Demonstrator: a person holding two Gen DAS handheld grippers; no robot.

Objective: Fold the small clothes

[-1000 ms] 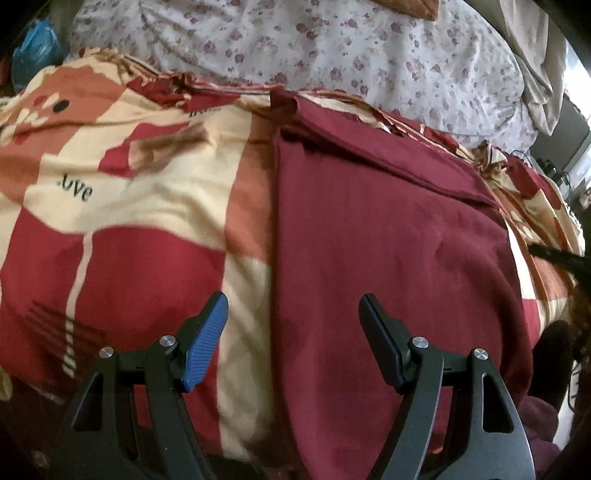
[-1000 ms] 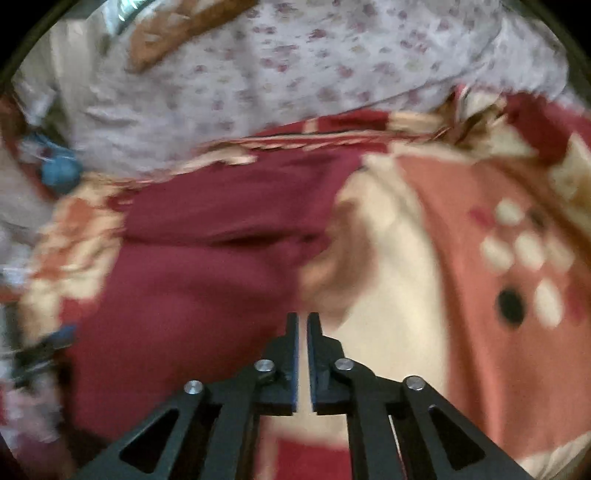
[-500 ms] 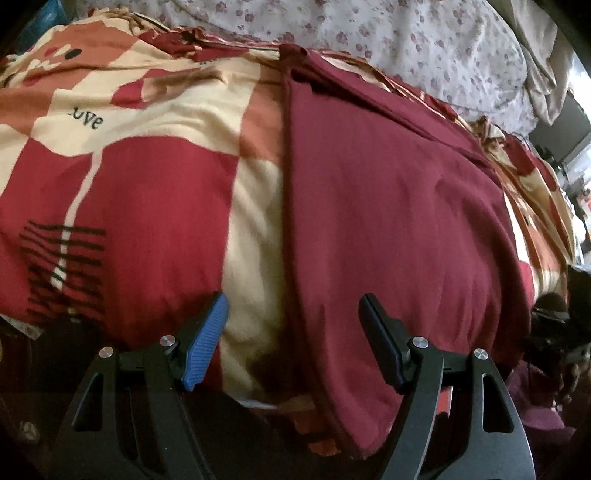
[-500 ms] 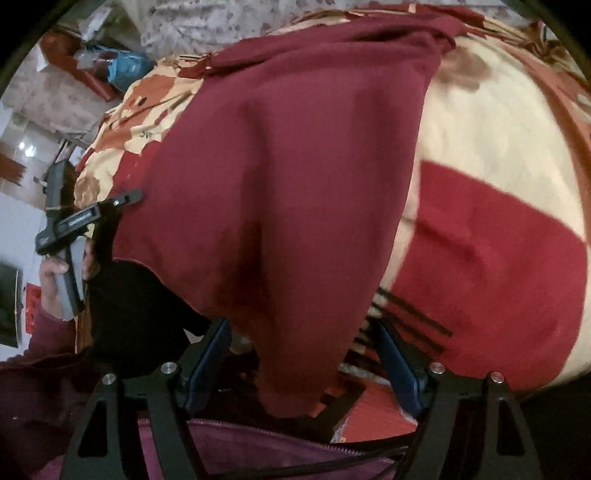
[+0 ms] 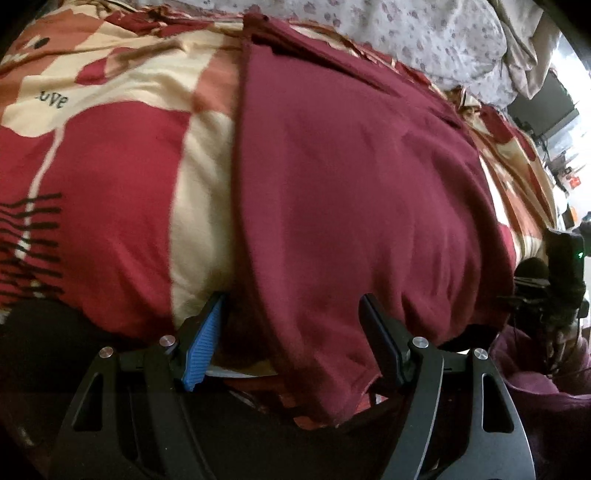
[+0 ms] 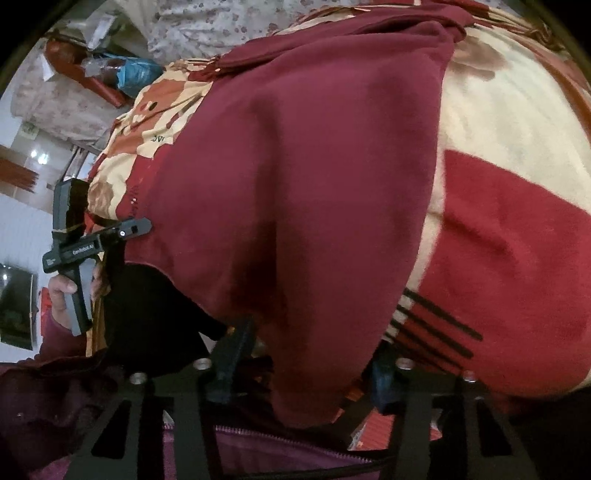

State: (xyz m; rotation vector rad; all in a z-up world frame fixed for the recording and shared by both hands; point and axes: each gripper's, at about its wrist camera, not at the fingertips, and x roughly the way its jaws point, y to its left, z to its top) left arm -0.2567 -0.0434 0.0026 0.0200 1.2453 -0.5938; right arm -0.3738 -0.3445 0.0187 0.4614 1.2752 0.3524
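A maroon garment (image 5: pixel 351 184) lies spread flat on a red, cream and orange blanket (image 5: pixel 110 166), its near hem hanging over the bed's front edge. My left gripper (image 5: pixel 291 297) is open and straddles the hem's left corner, the blue pad (image 5: pixel 207 339) just outside the cloth edge. In the right wrist view the garment (image 6: pixel 295 166) fills the middle. My right gripper (image 6: pixel 312 339) is closing, with the hanging hem between its jaws and the pads still apart. The left gripper (image 6: pixel 99 236) also shows there, held in a hand (image 6: pixel 62 295) at the hem's far corner.
A floral quilt (image 5: pixel 424 33) is bunched along the far side of the bed. A blue bag (image 6: pixel 136 74) lies beyond the bed's corner. The person's dark purple zipped clothing (image 6: pixel 258 435) sits right under my right gripper. The blanket (image 6: pixel 517 240) extends past the garment on both sides.
Both grippers came down to the near hem at the bed's front edge. The right gripper, shut a second ago, opened wide around the hem and has since narrowed. The left stayed open.
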